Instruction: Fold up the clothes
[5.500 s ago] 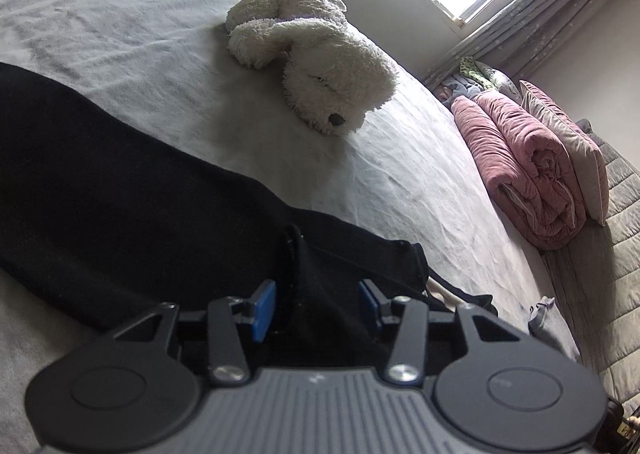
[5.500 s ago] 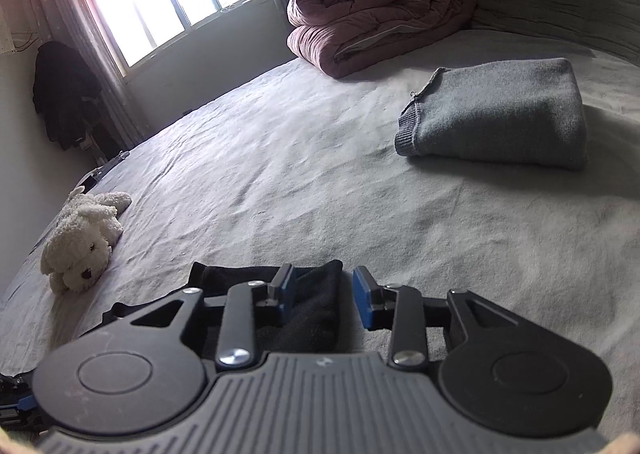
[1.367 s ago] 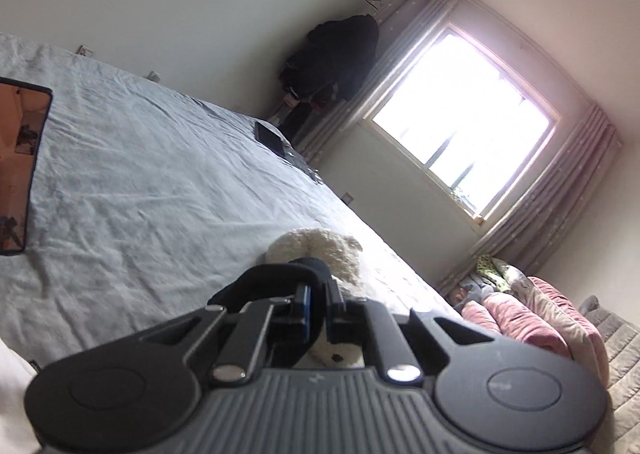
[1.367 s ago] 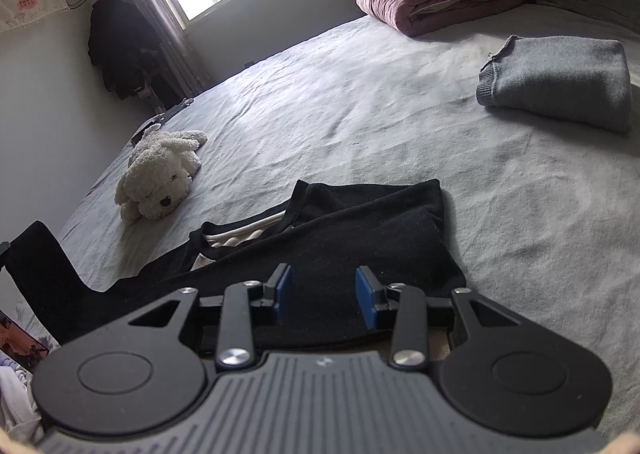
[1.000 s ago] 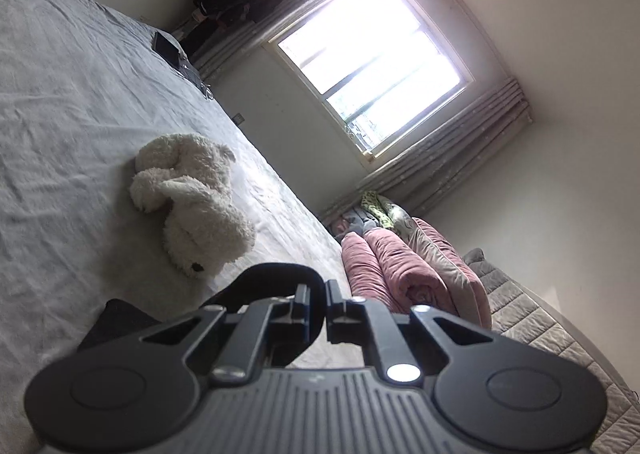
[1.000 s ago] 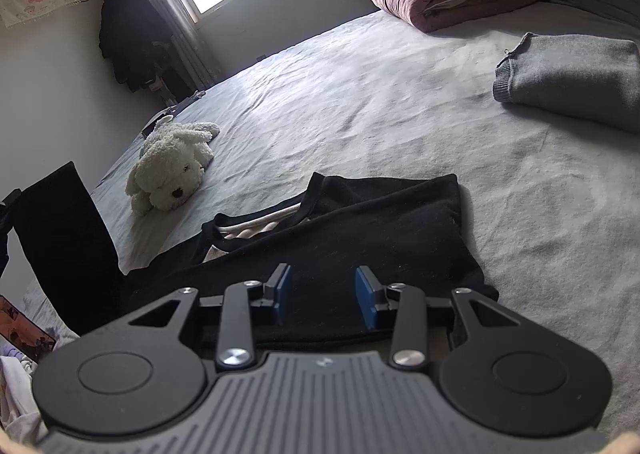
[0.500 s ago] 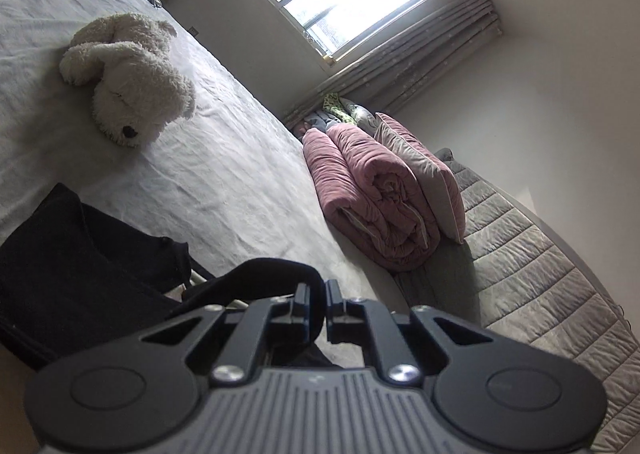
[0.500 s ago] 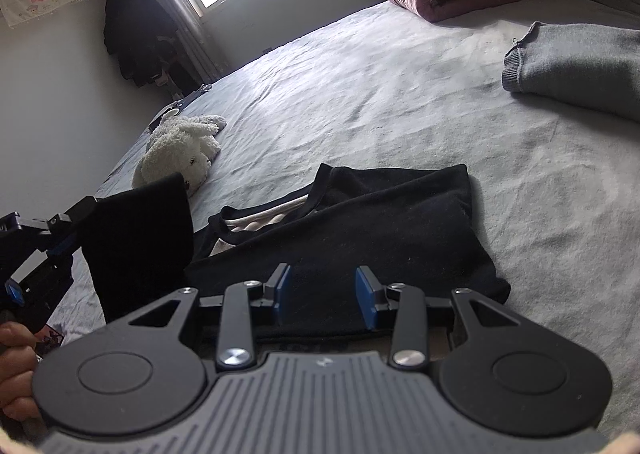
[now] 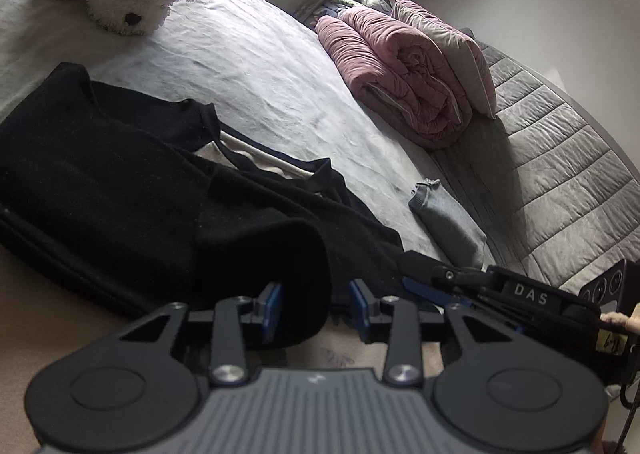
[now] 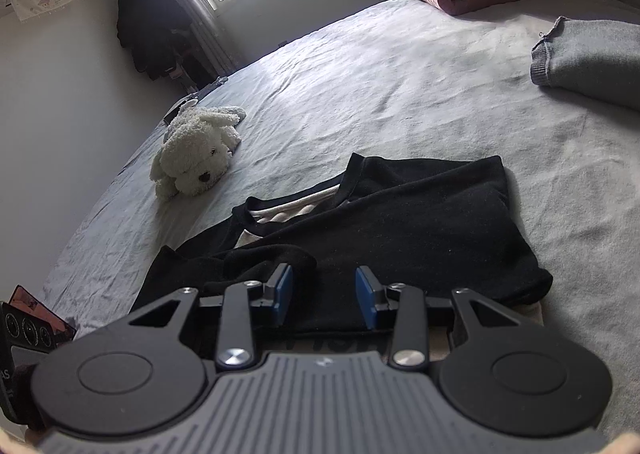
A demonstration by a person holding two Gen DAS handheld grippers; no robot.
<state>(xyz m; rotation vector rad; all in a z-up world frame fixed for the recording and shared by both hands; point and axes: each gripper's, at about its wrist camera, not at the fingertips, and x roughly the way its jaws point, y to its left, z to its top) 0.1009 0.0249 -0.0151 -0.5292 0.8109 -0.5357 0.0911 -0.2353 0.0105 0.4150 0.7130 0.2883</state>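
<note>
- Black garment (image 10: 400, 238) spread on grey bed sheet (image 10: 400, 85), partly folded; sleeve laid across the body, cuff end near the lower edge.
- Neckline open, pale lining showing inside; fabric matte, softly creased, doubled along the near side.
- Left gripper (image 9: 316, 308) with jaws apart, blue pads either side of the sleeve cuff (image 9: 280, 274), not clamped.
- Right gripper (image 10: 326, 296) likewise parted, low over the garment's hem, holding nothing.
- White plush dog (image 10: 196, 153) well apart, toward the window.
- Folded grey sweater (image 10: 592, 57) and pink quilt (image 9: 400, 73) further off.
</note>
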